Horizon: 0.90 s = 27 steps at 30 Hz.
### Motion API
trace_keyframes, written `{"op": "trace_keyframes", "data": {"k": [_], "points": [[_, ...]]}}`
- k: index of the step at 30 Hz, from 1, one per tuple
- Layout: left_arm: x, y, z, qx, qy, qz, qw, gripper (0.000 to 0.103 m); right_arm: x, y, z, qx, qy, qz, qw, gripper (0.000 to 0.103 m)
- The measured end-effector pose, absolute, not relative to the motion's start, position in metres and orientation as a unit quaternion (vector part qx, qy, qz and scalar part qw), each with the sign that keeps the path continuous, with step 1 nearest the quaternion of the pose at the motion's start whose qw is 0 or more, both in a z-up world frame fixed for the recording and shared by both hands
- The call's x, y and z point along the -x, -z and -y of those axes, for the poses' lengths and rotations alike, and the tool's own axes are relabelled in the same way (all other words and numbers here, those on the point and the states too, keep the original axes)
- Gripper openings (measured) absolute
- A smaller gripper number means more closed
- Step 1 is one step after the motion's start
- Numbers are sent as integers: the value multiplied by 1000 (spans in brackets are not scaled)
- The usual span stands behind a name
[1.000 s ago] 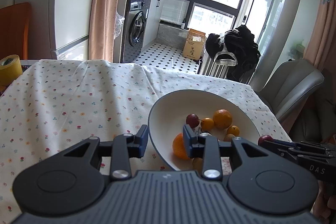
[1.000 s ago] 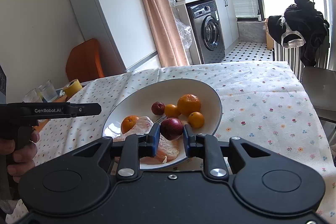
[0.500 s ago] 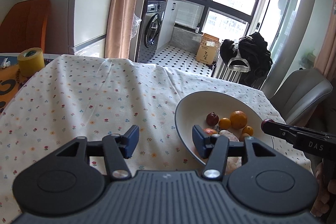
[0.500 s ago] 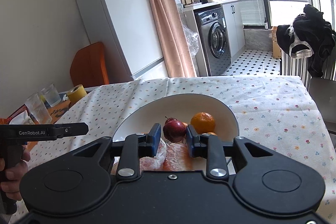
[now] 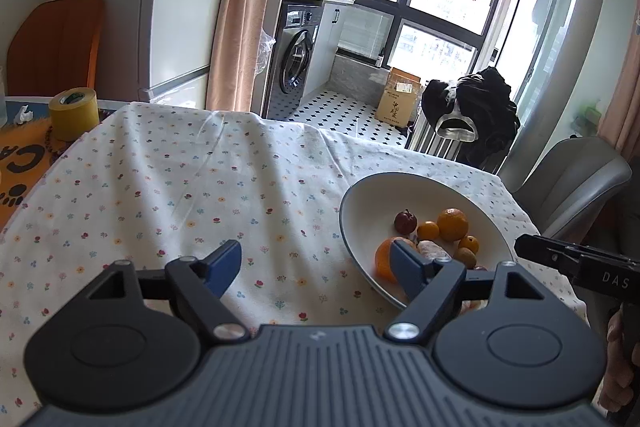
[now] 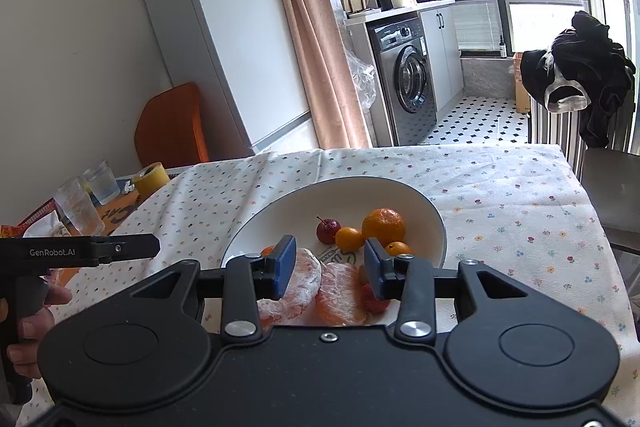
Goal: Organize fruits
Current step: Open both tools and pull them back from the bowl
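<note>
A white bowl (image 6: pixel 320 191) sits on the flowered tablecloth and holds a large orange (image 6: pixel 383 226), small oranges (image 6: pixel 349 238), a dark red fruit (image 6: pixel 328 230) and peeled citrus segments (image 6: pixel 340 291). My right gripper (image 6: pixel 330 267) hovers open over the bowl's near side. A second dark red fruit (image 6: pixel 372 301) lies in the bowl just below its right finger. In the left wrist view, my left gripper (image 5: pixel 316 263) stands wide open above the cloth at the bowl's (image 5: pixel 349 195) left edge. The right gripper (image 5: pixel 532 251) shows there at the right.
A yellow tape roll (image 5: pixel 73 114) and an orange mat lie at the table's far left, with two glasses (image 6: pixel 78 205) nearby. A grey chair (image 5: pixel 568 183) stands at the right edge. A person's hand (image 6: pixel 28 331) holds the left gripper's handle.
My right gripper has opened and let go of the dark red fruit, which now lies in the bowl. My left gripper has drawn back from the bowl and opened wider.
</note>
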<state>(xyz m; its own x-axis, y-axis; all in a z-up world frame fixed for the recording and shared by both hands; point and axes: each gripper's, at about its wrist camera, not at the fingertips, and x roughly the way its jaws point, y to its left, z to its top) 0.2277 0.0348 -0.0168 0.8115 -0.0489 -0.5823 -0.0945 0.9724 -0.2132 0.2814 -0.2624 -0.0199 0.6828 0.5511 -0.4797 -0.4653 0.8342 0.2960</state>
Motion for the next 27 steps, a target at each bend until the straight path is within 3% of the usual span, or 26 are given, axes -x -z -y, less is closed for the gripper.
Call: {"op": "trace_keyframes", "data": {"k": [8,19,22,27], "points": [[-207,10,-29,108,-10,-305,946,90,-264,16,268,-79,-274,-290,913,44],[-172,2,-18,100,-2,-299,949,97,-225,2,274,-72,-279,-275,917,75],[-163,-1,-15,93,0,-290,952,103,-217,-2,276,-72,-278,-268,919,87],[-151,-4,-12,89,-5,-289,953,103,-204,-7,278,-71,-286,-263,919,100]]}}
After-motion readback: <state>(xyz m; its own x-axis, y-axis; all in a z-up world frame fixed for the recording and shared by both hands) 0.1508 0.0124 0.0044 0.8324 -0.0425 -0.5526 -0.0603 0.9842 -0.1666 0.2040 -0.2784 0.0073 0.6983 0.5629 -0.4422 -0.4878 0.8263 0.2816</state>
